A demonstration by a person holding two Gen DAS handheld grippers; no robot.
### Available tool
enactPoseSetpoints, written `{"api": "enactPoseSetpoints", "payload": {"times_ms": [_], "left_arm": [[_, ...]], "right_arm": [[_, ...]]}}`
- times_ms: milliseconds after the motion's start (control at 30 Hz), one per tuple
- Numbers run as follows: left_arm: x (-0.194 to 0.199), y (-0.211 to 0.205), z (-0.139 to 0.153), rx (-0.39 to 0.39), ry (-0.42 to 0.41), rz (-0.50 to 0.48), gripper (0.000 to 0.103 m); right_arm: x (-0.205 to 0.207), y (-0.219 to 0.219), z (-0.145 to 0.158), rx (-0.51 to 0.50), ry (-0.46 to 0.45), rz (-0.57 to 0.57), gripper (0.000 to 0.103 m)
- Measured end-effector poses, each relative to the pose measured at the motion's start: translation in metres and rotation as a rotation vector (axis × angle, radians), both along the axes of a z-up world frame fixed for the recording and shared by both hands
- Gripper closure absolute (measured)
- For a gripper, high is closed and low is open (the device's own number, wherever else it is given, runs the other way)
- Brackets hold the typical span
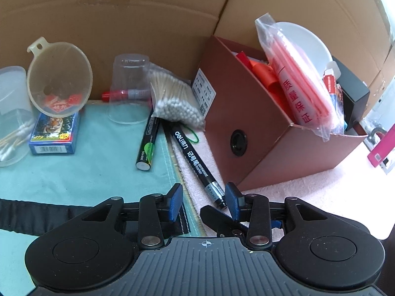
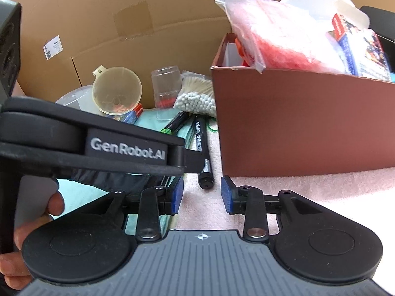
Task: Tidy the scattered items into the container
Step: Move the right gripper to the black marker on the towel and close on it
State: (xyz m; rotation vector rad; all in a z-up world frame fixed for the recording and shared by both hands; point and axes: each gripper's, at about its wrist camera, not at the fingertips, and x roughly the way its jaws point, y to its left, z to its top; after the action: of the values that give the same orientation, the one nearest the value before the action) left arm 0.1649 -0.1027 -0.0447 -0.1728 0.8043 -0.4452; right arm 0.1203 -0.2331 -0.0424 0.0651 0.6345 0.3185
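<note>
The brown box (image 1: 259, 128) stands at the right, stuffed with a red-printed plastic bag (image 1: 303, 79) and a white bowl (image 1: 306, 42). A black Deli marker (image 1: 195, 162) lies on the pink cloth beside it. Its near end sits between the pads of my left gripper (image 1: 205, 202), close to the right pad and not pressed; the jaws stand apart. My right gripper (image 2: 202, 194) is open just behind that marker's end (image 2: 206, 183), with nothing between its pads. A green-labelled black marker (image 1: 148, 143), a bag of cotton swabs (image 1: 172, 96) and a red marker (image 1: 118, 95) lie further back.
On the teal cloth (image 1: 98, 167) are an upturned clear cup (image 1: 129, 88), a funnel (image 1: 59, 79) resting on a card box (image 1: 55, 133), and a clear tub (image 1: 12, 113). Cardboard walls (image 1: 148, 24) close the back. The left gripper's housing (image 2: 98, 135) and a hand (image 2: 54, 204) fill the right view's left side.
</note>
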Motion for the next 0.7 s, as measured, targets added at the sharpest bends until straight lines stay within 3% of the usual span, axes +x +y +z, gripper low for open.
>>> {"api": "enactPoseSetpoints", "payload": {"times_ms": [400, 433, 467, 500, 600, 700], "left_arm": [[0.008, -0.007, -0.008, -0.003, 0.002, -0.011, 0.054], [0.009, -0.007, -0.009, -0.005, 0.005, -0.012, 0.057], [0.01, -0.008, -0.01, -0.009, 0.013, -0.014, 0.068], [0.01, -0.008, -0.011, -0.011, 0.016, -0.013, 0.069], [0.006, -0.009, -0.01, 0.009, 0.008, -0.014, 0.088], [0.001, -0.006, -0.008, -0.008, 0.027, -0.015, 0.088]], "right_arm": [[0.015, 0.01, -0.005, 0.008, 0.025, 0.016, 0.068], [0.016, 0.009, -0.006, 0.012, 0.029, 0.013, 0.072], [0.017, 0.008, -0.006, 0.015, 0.033, 0.009, 0.084], [0.018, 0.007, -0.007, 0.019, 0.039, 0.002, 0.085], [0.015, 0.005, -0.007, 0.02, 0.036, -0.004, 0.085], [0.007, 0.005, -0.005, 0.005, 0.03, 0.004, 0.086]]}}
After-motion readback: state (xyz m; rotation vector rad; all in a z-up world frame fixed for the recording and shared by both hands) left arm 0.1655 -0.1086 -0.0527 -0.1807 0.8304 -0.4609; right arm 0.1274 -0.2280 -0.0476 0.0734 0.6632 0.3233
